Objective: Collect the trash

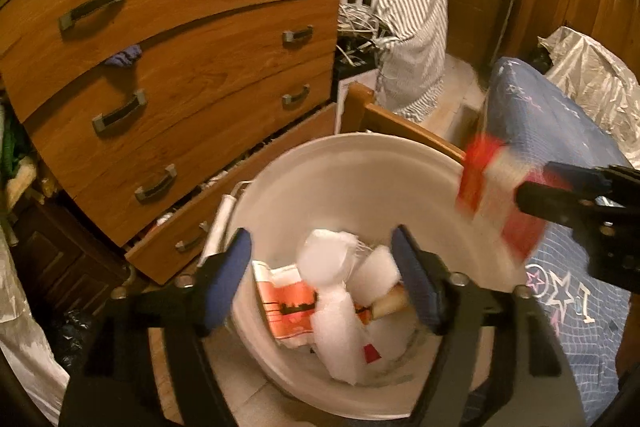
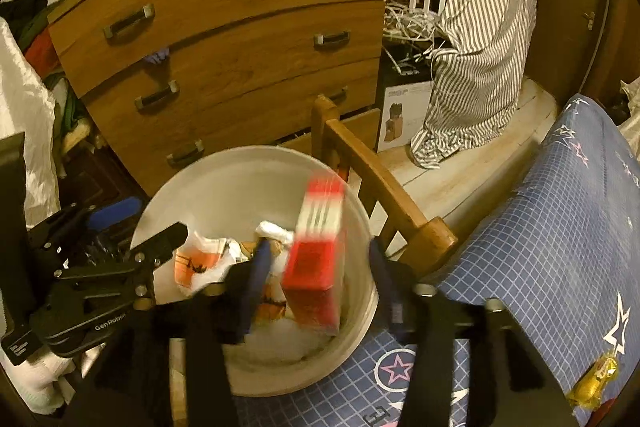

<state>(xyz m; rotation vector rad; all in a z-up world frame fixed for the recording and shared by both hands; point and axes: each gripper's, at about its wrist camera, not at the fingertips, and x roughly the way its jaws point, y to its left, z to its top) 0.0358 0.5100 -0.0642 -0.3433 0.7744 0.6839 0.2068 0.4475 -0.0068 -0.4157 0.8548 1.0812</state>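
A white bucket [image 1: 360, 163] stands on the floor and holds crumpled white tissues [image 1: 332, 267] and an orange-printed wrapper [image 1: 286, 301]. My left gripper [image 1: 324, 281] hangs open and empty over it. A red and white box [image 2: 318, 247], motion-blurred, is between the spread fingers of my right gripper [image 2: 316, 279] above the bucket [image 2: 224, 183]; the fingers do not touch it. The box also shows in the left wrist view [image 1: 496, 195] at the bucket's right rim. A gold wrapper [image 2: 592, 379] lies on the blue bedspread.
A wooden chest of drawers [image 1: 180, 67] stands behind the bucket, its bottom drawer pulled out. A wooden bed frame [image 2: 376, 179] and blue star-patterned bedspread [image 2: 560, 227] lie to the right. A striped shirt [image 1: 412, 7] hangs over tangled cables at the back.
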